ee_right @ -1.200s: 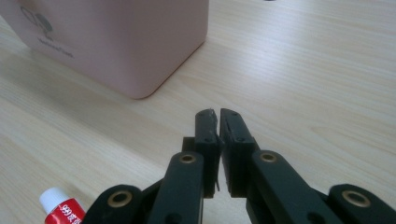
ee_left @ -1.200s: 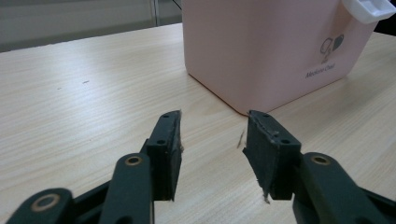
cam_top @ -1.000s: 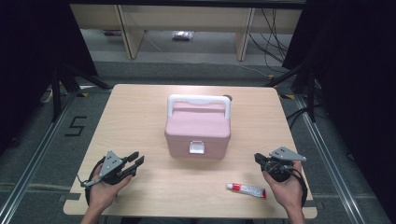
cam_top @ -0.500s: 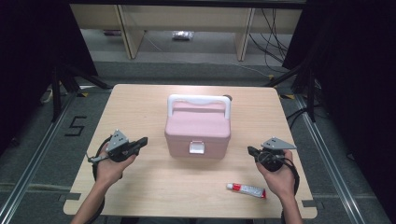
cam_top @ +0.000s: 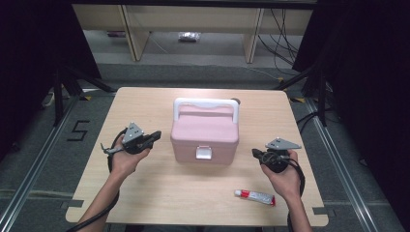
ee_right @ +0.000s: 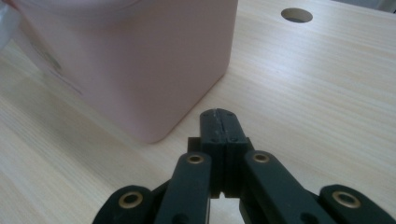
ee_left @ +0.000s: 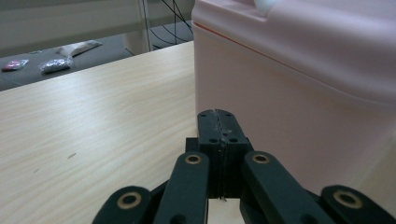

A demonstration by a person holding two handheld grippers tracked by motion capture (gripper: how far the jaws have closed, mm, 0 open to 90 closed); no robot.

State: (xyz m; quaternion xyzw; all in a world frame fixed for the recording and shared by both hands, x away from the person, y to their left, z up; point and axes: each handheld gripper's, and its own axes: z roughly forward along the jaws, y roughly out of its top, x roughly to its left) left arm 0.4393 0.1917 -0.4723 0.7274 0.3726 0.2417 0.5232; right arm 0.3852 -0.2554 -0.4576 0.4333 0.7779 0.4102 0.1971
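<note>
A tube [cam_top: 255, 196] lay nearest, at five o'clock on the table [cam_top: 145, 193]. The left gripper [cam_top: 153, 136] at nine o'clock and the right gripper [cam_top: 256, 154] at three o'clock each had jaws pressed together, empty. Between them, centre, stood the pink box [cam_top: 205, 136], closed, white handle [cam_top: 206, 103] at its twelve o'clock.

from my seat I count: 1 pink box [cam_top: 205, 136] | 1 tube [cam_top: 255, 196] | 2 grippers, left gripper [cam_top: 155, 135] + right gripper [cam_top: 254, 153] | 1 counter [cam_top: 145, 106]
</note>
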